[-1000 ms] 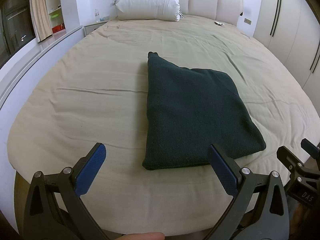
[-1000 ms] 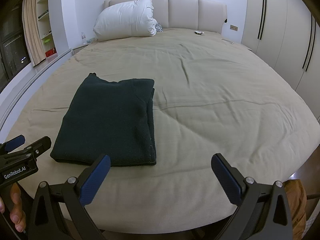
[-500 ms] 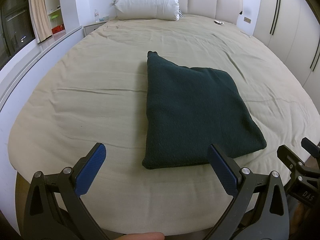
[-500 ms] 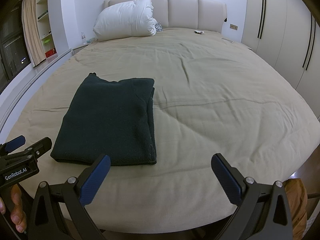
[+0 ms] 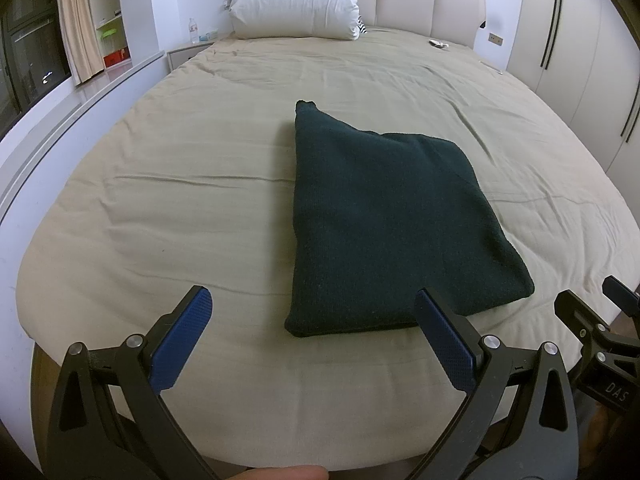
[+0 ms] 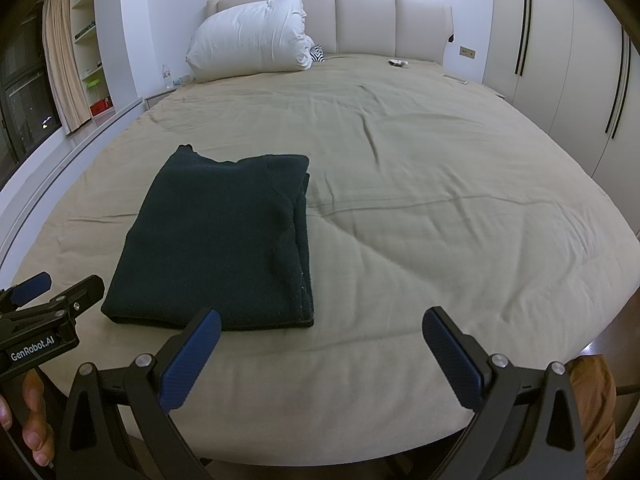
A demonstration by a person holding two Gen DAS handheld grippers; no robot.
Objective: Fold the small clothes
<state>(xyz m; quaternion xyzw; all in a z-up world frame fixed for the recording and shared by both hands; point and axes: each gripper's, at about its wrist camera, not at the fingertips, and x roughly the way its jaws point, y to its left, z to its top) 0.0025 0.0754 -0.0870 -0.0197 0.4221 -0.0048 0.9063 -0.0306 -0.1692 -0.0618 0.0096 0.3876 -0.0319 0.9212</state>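
**Left wrist view: folded dark garment lies flat near the foot of the bed**

Left wrist fisheye looks up a wide bed (image 5: 168, 208) covered in a beige sheet. A dark green knitted garment (image 5: 384, 216) rests on it, folded into a rough rectangle, with one corner poking up at its far left end. Its near edge sits close to the foot of the bed. The left gripper (image 5: 312, 340) hovers just short of that edge, its two blue-padded fingers (image 5: 180, 340) spread wide apart with nothing between them (the right-hand pad overlaps the garment's near corner in the picture, though whether it touches cannot be told). At the lower right edge, part of the right gripper's black frame shows.

From the right wrist view, the same garment (image 6: 224, 240) lies to the left, layered edges visible along its right side. The right gripper (image 6: 320, 354) is held over bare sheet beside the garment's near right corner, fingers (image 6: 452, 360) likewise wide apart and empty. A hand (image 6: 28, 420) grips the left gripper's handle at the lower left.

At the head of the bed sit a white pillow (image 6: 252, 36) and a padded headboard (image 6: 380, 20). White wardrobe doors (image 6: 560, 60) line the right wall; shelves (image 6: 90, 60) and a curtain (image 6: 60, 68) stand at the left.
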